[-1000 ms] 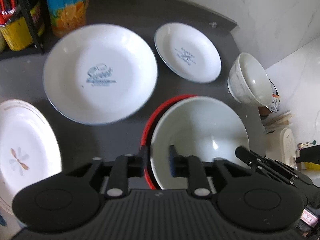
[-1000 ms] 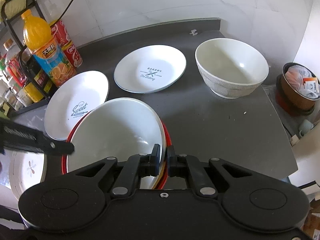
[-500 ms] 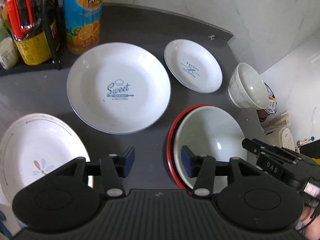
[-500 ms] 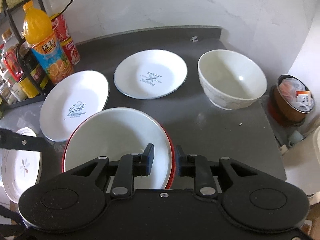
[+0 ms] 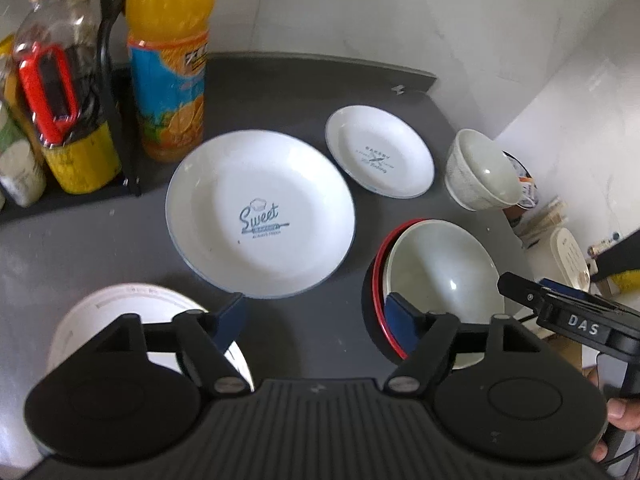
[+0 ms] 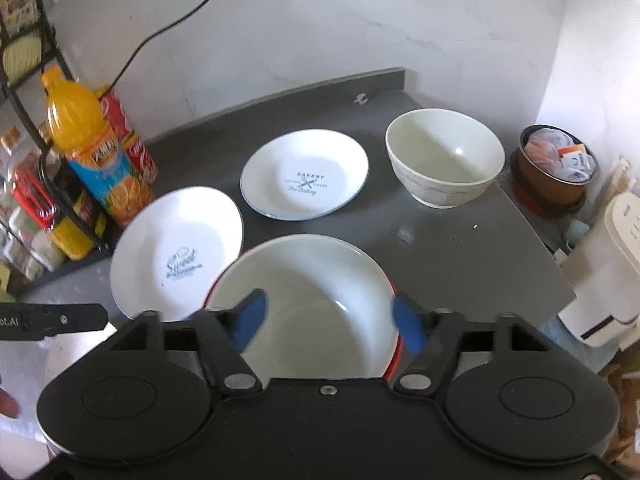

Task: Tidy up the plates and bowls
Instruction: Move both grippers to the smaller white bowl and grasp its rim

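A white bowl (image 5: 440, 276) sits nested inside a red-rimmed bowl (image 5: 377, 280) on the dark grey counter (image 6: 460, 248). My left gripper (image 5: 316, 320) is open and holds nothing, its right finger beside the red rim. My right gripper (image 6: 328, 320) is also open, hovering over the near side of the white bowl (image 6: 304, 288). Behind lie the large "Sweet" plate (image 5: 260, 212), the small "Bakery" plate (image 6: 304, 172) and a marbled bowl (image 6: 444, 156). A flower-patterned plate (image 5: 120, 312) lies at the lower left, partly hidden by my left gripper.
An orange juice bottle (image 6: 92, 148), cola cans (image 6: 128, 140) and a black rack of bottles (image 5: 60, 120) stand at the left. Past the counter's right edge are a brown container (image 6: 556, 168) and a white appliance (image 6: 612, 264). A white wall backs the counter.
Both grippers were shut on the nested bowls' rims; they have opened, let go and drawn back. The bowls now rest on the counter.
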Tool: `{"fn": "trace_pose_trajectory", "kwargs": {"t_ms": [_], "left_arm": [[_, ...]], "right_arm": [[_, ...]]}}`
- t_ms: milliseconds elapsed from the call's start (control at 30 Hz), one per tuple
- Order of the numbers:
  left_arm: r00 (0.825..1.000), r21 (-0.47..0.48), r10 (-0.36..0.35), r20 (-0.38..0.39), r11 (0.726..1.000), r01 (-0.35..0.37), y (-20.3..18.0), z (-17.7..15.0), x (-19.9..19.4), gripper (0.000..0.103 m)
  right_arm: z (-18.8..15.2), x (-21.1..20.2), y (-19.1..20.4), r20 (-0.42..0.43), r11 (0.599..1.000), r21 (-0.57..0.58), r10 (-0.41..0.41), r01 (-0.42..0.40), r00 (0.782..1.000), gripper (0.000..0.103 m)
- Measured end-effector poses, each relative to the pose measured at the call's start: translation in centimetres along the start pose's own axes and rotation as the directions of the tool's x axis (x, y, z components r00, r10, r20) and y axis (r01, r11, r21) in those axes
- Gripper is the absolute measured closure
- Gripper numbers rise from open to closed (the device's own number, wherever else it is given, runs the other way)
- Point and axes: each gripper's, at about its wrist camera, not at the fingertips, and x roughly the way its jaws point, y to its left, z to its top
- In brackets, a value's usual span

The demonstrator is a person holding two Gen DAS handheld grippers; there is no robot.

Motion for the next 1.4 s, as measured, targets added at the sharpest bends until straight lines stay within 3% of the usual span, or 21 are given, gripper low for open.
{"fn": "trace_pose_trajectory", "kwargs": {"t_ms": [33, 233, 400, 567, 700, 833, 1133, 1400], "left_arm": [[1.0, 0.008, 0.001, 0.003, 1.0, -0.001, 0.0, 0.1, -0.1, 0.025], [0.999, 0.033, -0.048, 0.021, 0.998, 0.047, -0.8, 1.0, -0.5, 0.017], [0.998, 0.029, -0.039, 0.042, 0.999, 0.037, -2.3, 2.0, 0.1, 0.016], [0.997, -0.033, -0.019, 0.078, 0.999, 0.022, -4.0, 3.6, 1.5, 0.016], [0.997, -0.122, 0.012, 0.083, 0.993, -0.001, -5.6, 5.1, 3.2, 0.015], [0.996, -0.129, 0.055, 0.076, 0.991, -0.044, -8.3, 6.4, 5.4, 0.015], [0.993, -0.167, 0.103, 0.055, 0.982, -0.092, -13.7, 8.3, 9.8, 0.015], [0.992, -0.184, 0.123, 0.031, 0.976, -0.115, -17.6, 9.5, 13.4, 0.016]], "right_arm": [[-0.1, -0.4, 0.1, 0.015, 1.0, 0.017, -0.009, 0.009, 1.0, 0.017], [0.0, -1.7, -1.0, 0.083, 0.995, 0.094, -0.041, 0.033, 0.996, 0.007], [0.6, -1.7, -3.5, 0.126, 0.983, 0.181, -0.067, 0.043, 0.99, 0.004], [1.3, -1.0, -6.7, 0.157, 0.973, 0.228, -0.065, 0.028, 0.985, 0.0], [2.5, -0.2, -9.4, 0.16, 0.973, 0.232, -0.05, 0.012, 0.986, 0.0], [4.2, 1.2, -11.7, 0.14, 0.982, 0.187, -0.059, 0.032, 0.988, 0.0], [7.1, 4.5, -17.6, 0.105, 0.985, 0.168, 0.023, -0.041, 0.994, 0.0], [9.1, 7.3, -20.4, 0.065, 0.988, 0.133, 0.069, -0.077, 0.995, 0.001]]}}
